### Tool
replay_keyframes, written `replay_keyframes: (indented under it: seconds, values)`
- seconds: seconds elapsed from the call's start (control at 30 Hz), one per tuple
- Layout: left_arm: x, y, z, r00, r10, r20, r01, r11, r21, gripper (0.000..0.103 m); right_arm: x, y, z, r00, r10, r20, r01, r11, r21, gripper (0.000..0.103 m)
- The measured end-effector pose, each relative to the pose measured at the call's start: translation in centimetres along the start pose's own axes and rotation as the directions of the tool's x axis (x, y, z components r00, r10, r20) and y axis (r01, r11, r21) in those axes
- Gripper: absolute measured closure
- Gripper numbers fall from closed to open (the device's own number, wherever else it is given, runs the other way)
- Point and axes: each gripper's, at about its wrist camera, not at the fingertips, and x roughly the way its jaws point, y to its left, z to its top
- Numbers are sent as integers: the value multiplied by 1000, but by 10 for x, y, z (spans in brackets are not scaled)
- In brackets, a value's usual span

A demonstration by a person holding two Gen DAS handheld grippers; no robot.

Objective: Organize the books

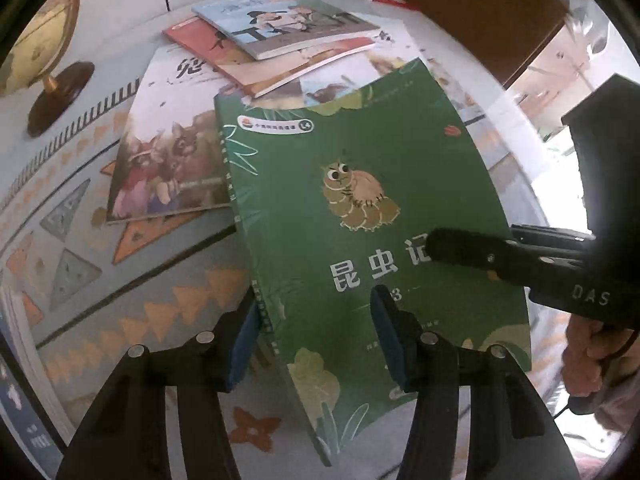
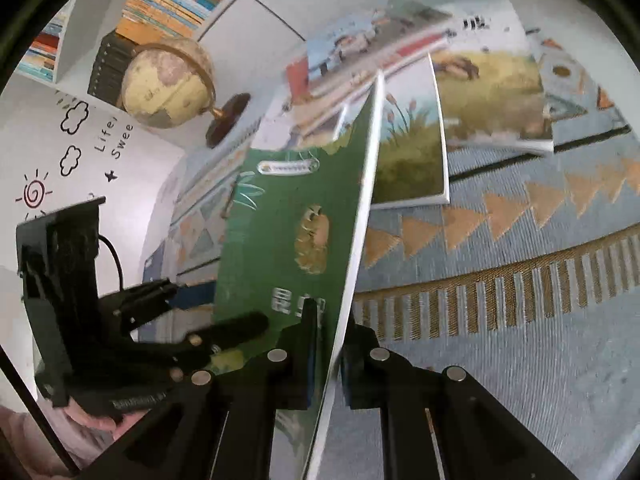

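Observation:
A green book [image 1: 360, 208] with a caterpillar on its cover hangs tilted above the rug. My right gripper [image 2: 334, 320] is shut on its white page edge [image 2: 360, 240]; in the left wrist view that gripper [image 1: 436, 244] reaches in from the right. My left gripper [image 1: 312, 304] is open around the book's lower spine corner, one blue pad [image 1: 244, 344] beside the spine and the other pad [image 1: 386, 328] over the cover. In the right wrist view the left gripper [image 2: 216, 304] straddles the cover. Behind lies a loose pile: a white rabbit book [image 1: 172, 152], a red book [image 1: 240, 60] and a light blue book [image 1: 280, 24].
A patterned blue and orange rug [image 1: 140, 300] covers the floor. A globe [image 1: 44, 40] stands at the left, in front of a bookshelf [image 2: 172, 0]. Brown furniture [image 1: 480, 12] is at the back right. Another book's edge [image 1: 20, 380] shows at the lower left. A hand [image 1: 592, 360] holds the right gripper.

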Motion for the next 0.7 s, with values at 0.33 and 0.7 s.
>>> replay_keyframes:
  seconds: [0.33,0.7]
  values:
    - [-33,14,0,999,-21,44,24,998,-58,52,-28,24,-5,999,2,54,-1,1000,-27,94]
    - [-64,40,-12,996,-11,88,19,996,-84,52,-26,63,-7,997,1,77,4,998,-63,94]
